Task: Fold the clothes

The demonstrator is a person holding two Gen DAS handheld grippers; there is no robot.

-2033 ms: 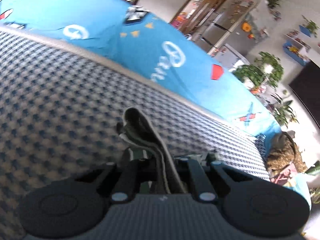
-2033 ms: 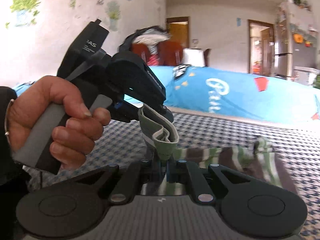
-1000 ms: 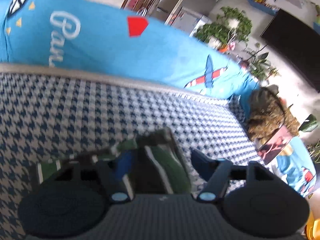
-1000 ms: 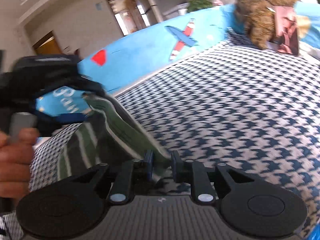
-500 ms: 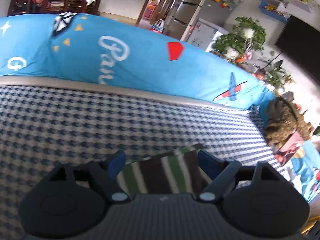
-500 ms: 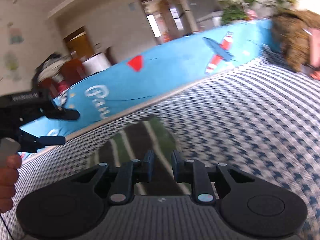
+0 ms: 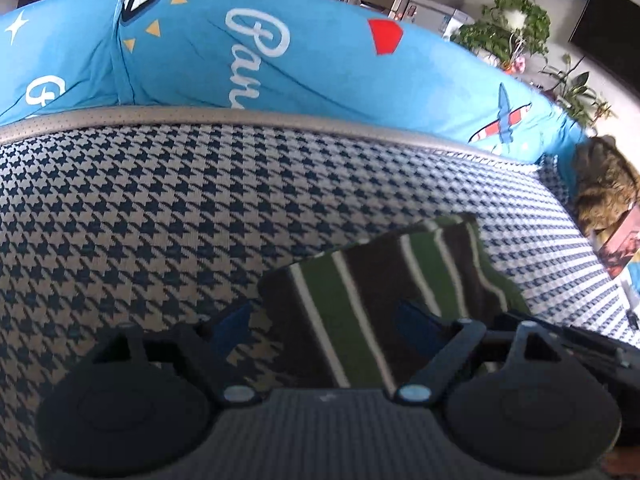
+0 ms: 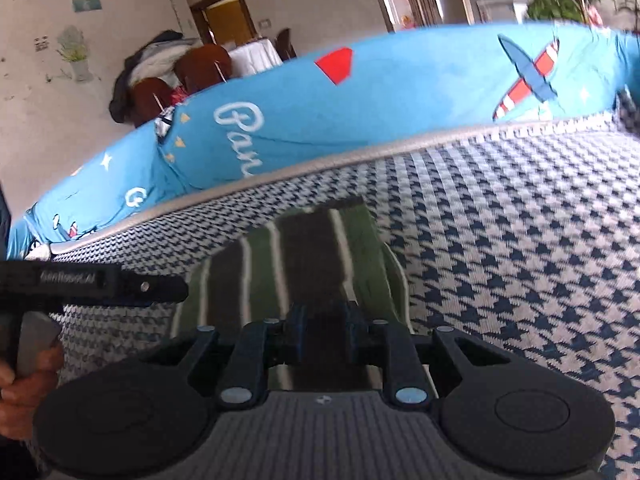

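Striped garment (image 7: 384, 300) lying folded on sofa (image 7: 160, 208): soft, light; best pinched at edges. Left gripper (image 7: 328, 324) opening, empty; right gripper (image 8: 322, 328) nearly closed, grip unclear.

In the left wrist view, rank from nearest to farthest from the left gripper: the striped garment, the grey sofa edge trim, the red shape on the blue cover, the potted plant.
From the left gripper:
1. striped garment, lying between the opening jaws.
2. grey sofa edge trim, across the middle.
3. red shape, on the blue cover behind.
4. potted plant, upper right, in the room beyond.

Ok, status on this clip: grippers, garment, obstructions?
Left gripper opening, clear of the green-and-brown striped garment. Right gripper narrow, grip unclear. Garment folded flat on houndstooth cushion. Nothing obstructing.
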